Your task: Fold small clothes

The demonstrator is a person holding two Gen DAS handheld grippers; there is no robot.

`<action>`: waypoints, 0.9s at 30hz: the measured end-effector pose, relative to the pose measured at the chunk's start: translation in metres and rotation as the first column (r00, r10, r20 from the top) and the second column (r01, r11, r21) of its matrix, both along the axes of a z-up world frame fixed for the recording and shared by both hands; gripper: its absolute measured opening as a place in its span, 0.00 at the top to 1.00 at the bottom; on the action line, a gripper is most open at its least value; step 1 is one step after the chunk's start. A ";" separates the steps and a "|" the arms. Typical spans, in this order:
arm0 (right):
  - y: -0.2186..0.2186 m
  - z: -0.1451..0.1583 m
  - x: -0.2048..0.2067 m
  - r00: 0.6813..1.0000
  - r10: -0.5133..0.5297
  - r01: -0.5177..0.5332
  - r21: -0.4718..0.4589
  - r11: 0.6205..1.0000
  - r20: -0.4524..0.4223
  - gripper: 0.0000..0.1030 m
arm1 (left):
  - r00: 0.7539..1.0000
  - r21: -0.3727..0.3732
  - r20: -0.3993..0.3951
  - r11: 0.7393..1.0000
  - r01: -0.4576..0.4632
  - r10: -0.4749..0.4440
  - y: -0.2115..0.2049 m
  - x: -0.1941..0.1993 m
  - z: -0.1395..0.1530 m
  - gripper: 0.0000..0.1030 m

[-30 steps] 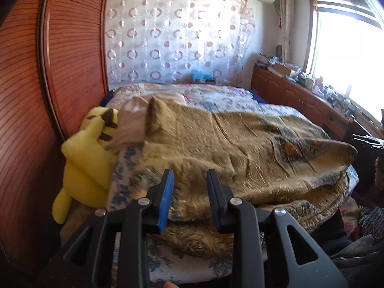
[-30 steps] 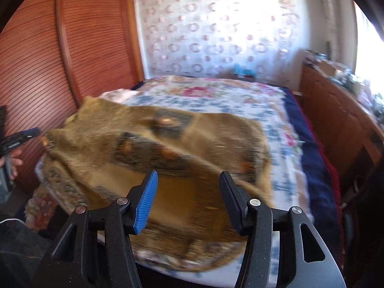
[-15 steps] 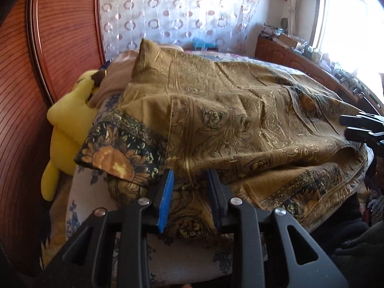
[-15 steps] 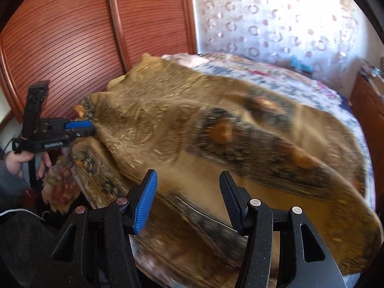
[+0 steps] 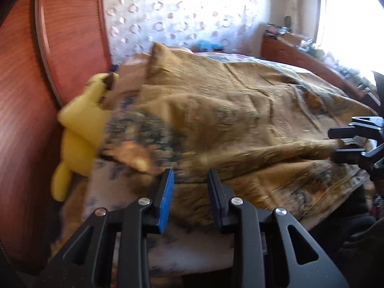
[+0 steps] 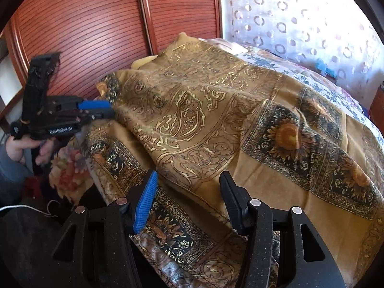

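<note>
A gold-brown patterned cloth (image 6: 216, 110) with dark sunflower squares lies folded over on the bed; it also shows in the left wrist view (image 5: 228, 120). My left gripper (image 5: 189, 182) is open at the cloth's near edge, nothing between its pads. From the right wrist view it (image 6: 105, 110) sits at the cloth's left edge. My right gripper (image 6: 187, 187) is open, its fingers over the cloth's near fold. From the left wrist view it (image 5: 336, 146) sits at the cloth's right corner, open.
A yellow plush toy (image 5: 79, 129) lies against the red-brown slatted wardrobe (image 6: 96, 24). The bed has a blue-flowered white sheet (image 6: 300, 72). A wooden dresser (image 5: 300, 55) with clutter stands under the bright window. A floral cloth (image 6: 69, 168) hangs at the bed's left.
Both grippers moved in closer to the cloth's edges. The cloth's top layer has been drawn toward the near side. The left wrist view is blurred by motion.
</note>
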State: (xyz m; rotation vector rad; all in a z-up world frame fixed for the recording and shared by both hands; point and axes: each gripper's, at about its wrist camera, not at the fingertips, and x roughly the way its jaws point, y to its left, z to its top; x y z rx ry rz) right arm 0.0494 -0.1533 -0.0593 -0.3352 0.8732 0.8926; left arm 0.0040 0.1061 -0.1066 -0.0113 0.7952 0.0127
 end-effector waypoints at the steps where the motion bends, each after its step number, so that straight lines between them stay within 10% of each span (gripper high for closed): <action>1: 0.001 -0.002 0.001 1.000 -0.002 0.002 -0.005 1.000 -0.003 0.47 | 1.000 -0.008 0.017 1.000 0.001 -0.001 0.004 -0.006 0.004 0.73; 18: 0.004 -0.010 0.009 1.000 -0.024 0.024 -0.009 1.000 -0.007 0.47 | 0.998 -0.126 -0.015 0.990 -0.069 0.068 0.036 -0.004 -0.013 0.73; 21: 0.002 -0.010 0.010 1.000 -0.029 0.029 -0.005 1.000 -0.009 0.47 | 0.999 -0.172 -0.001 0.984 -0.040 0.040 0.035 -0.003 -0.010 0.93; 27: -0.005 -0.006 0.012 0.999 -0.046 0.046 0.011 0.999 -0.013 0.47 | 0.996 -0.154 0.092 0.988 -0.003 0.017 0.031 -0.018 0.041 0.96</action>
